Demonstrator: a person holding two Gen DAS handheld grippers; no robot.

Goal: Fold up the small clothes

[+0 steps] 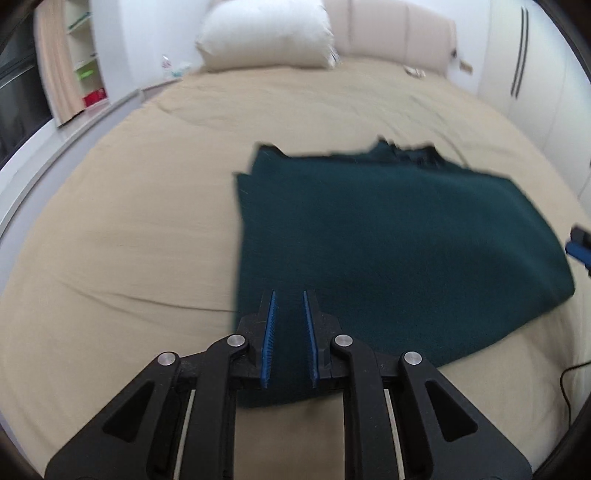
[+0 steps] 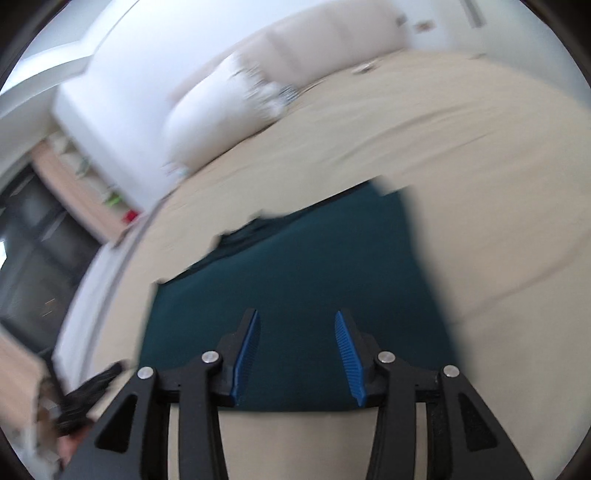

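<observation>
Blue-padded, my left hand-held gripper (image 1: 289, 295) hangs narrowly parted above the dark green garment (image 1: 388, 240)'s near edge; my right hand-held gripper (image 2: 297, 317) gapes wide over it. It lies flat on the beige bed (image 1: 110, 240), long axis running away toward the pillow (image 1: 266, 33).

light: soft, even daylight | shadows: faint | blur: motion smear, right view worst | edges: fisheye-bent, dark vignette

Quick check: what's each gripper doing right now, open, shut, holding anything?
Left gripper: open, narrow gap, holding nothing, above the green garment.
Right gripper: open wide, holding nothing.
</observation>
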